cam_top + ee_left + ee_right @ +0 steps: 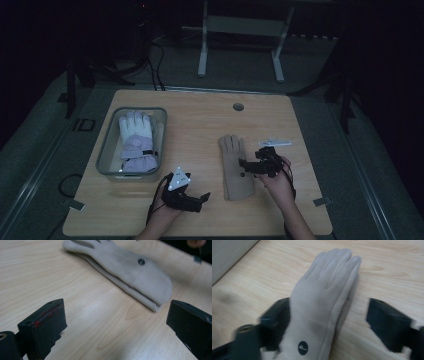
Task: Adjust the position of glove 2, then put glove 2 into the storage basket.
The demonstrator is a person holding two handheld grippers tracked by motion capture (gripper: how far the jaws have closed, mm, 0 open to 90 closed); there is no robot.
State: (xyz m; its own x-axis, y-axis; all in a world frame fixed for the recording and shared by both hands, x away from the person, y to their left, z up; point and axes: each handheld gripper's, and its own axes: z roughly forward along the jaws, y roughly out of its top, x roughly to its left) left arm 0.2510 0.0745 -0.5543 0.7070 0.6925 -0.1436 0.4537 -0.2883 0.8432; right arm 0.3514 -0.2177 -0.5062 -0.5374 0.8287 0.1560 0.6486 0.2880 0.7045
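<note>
Beige glove [234,167]: lies flat on the table [200,125], right of centre, fingers pointing far.
Right gripper [248,165]: we see it released, jaws wide astride the glove.
Left gripper [202,199]: released, near the cuff, empty.
Risk: we judge a one-layer pinch could drag or fold it short of the bin [107,150] at left.

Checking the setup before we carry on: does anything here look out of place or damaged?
Nothing stands out. The tan glove lies flat on the table, undamaged, between the open right gripper's jaws. The white glove sits inside the bin. The left gripper is open, holding nothing.
</note>
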